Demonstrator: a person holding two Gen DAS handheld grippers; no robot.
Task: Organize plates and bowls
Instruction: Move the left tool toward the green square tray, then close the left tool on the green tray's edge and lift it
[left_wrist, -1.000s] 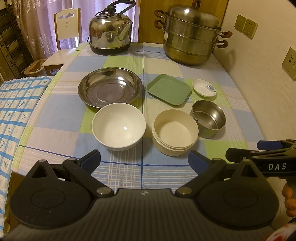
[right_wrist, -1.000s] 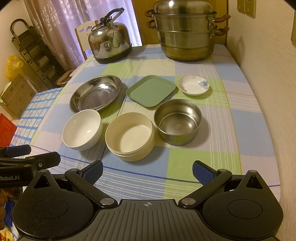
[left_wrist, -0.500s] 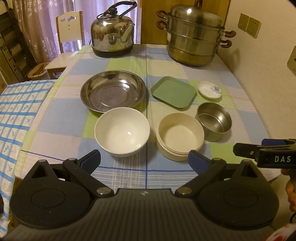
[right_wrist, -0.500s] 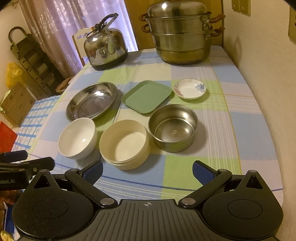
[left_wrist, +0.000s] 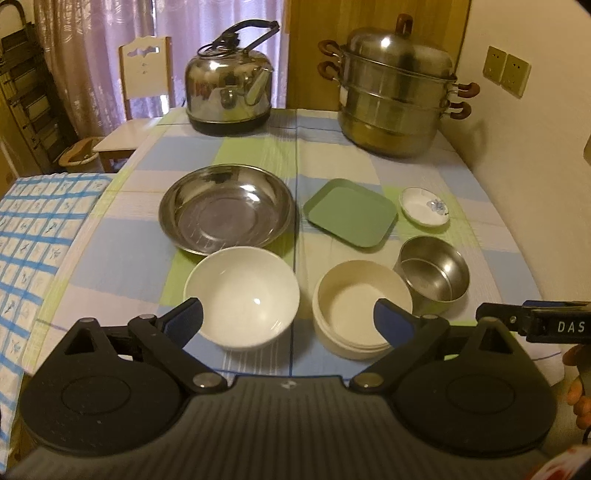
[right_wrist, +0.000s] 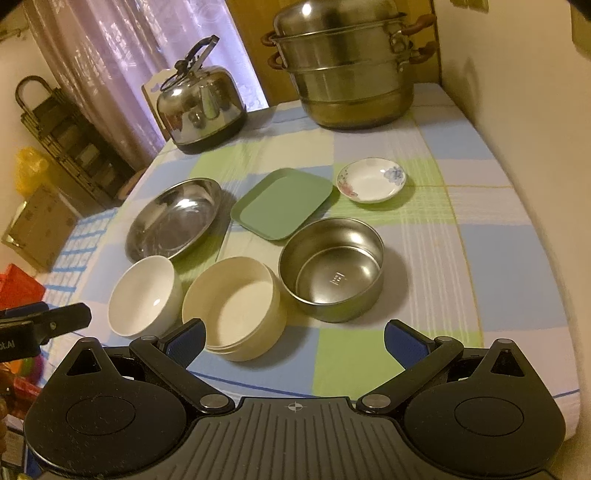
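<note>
Both grippers nearer the bowls—jaws wide (right side bare cloth (right_wrist: 498, 258)).

Dim, warm-lit dining corner around a checked tablecloth

Ahead of the jaws a table (left_wrist: 122, 258) spreads under a cloth of blue, green and pale squares; at its far edge, left of the jaws' line, stands a steel kettle (left_wrist: 229, 96), and to the right a stacked steel steamer pot (left_wrist: 395, 107) before a wooden panel (left_wrist: 314, 37). Beyond the kettle hang pale purple curtains (left_wrist: 92, 55), with a cream wooden chair (left_wrist: 142, 81) in front of them. A cream wall (left_wrist: 535, 166) runs along the right, carrying switch plates (left_wrist: 506, 70). Far left, a dark folding rack (right_wrist: 62, 136) leans by the wall, near a cardboard box (right_wrist: 37, 229).
</note>
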